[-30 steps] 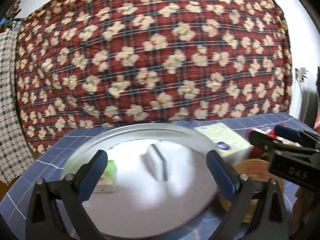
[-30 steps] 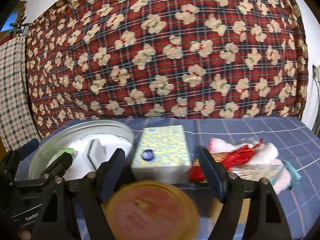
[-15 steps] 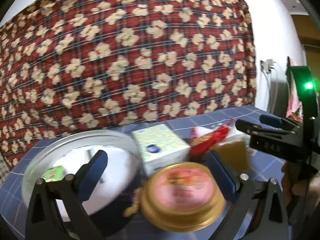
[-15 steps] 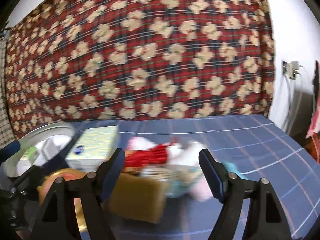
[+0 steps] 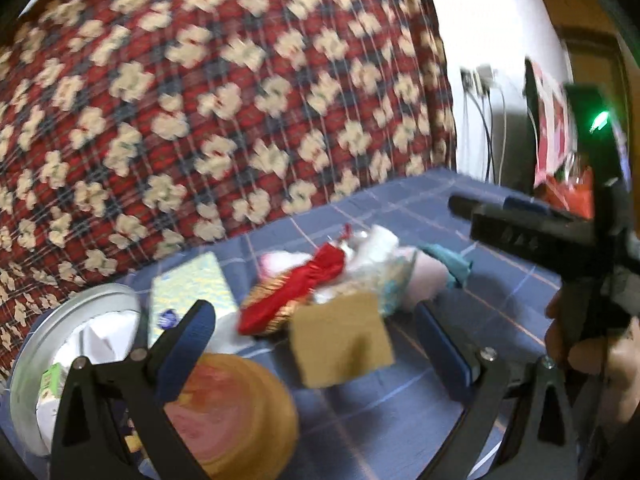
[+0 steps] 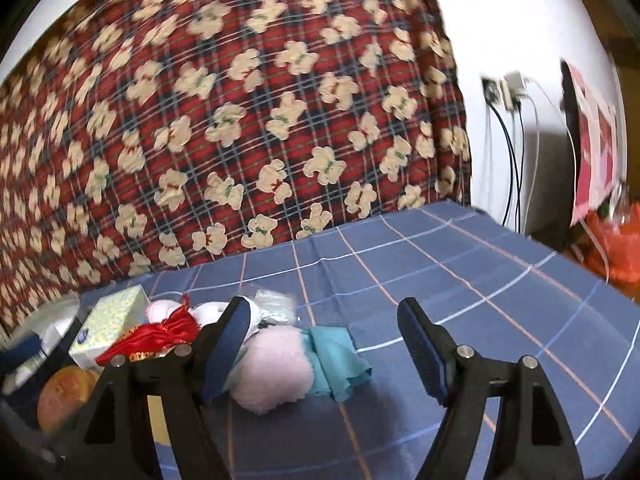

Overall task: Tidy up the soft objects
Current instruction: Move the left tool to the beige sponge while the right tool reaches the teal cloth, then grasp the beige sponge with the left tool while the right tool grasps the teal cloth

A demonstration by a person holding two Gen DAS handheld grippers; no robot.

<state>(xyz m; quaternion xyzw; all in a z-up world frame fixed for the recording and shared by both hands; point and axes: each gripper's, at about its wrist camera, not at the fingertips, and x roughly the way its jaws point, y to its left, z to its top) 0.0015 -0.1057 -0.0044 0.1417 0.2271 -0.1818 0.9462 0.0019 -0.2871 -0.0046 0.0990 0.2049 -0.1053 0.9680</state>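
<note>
Pink fluff ball (image 6: 272, 376) is lying lower centre, touching the teal cloth (image 6: 340, 360); both the right gripper (image 6: 324, 352) and left gripper (image 5: 316, 344) are hanging spread and empty, so a careless pinch is risking snagging both.

Warm indoor light, brightest on the white wall (image 6: 500, 32) far right of the jaws, where it glares. Fisheye bowing bends the teddy-bear plaid blanket (image 6: 240, 120) and darkens the corners. Motion blur smears the left wrist view, worst on the tan sponge (image 5: 340, 340) between the jaws; a green LED (image 5: 599, 122) flares at right
</note>
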